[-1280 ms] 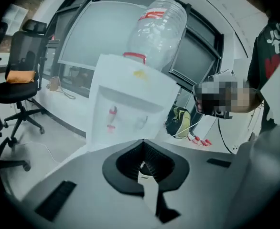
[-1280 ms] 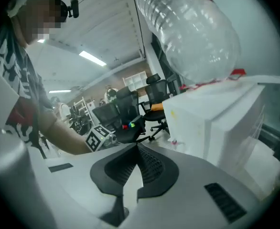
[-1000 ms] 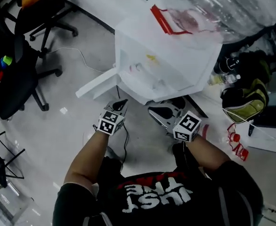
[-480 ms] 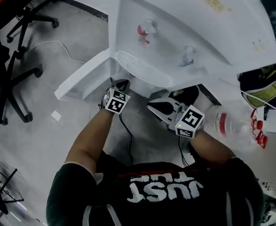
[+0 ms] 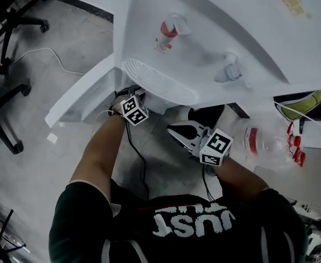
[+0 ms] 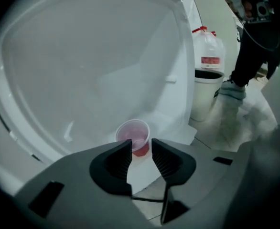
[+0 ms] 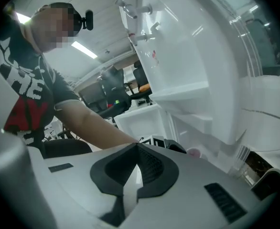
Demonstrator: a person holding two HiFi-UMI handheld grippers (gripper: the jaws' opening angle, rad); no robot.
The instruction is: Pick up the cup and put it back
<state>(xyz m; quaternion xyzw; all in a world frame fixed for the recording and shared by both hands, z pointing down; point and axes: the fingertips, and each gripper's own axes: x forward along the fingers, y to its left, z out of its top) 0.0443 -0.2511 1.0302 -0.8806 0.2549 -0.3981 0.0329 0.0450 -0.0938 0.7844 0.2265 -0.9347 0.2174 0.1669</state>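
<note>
Pink translucent plastic cup (image 6: 133, 136) stands unlifted at twelve o'clock of your left gripper (image 6: 141, 149), its jaws opening with nothing between them; right gripper (image 7: 137, 152) clenched, empty.

Dim, grainy gripper views, dark fisheye corners, ceiling lights (image 7: 85, 50) glaring, cup (image 6: 133, 136) seemingly soft-focused.
</note>
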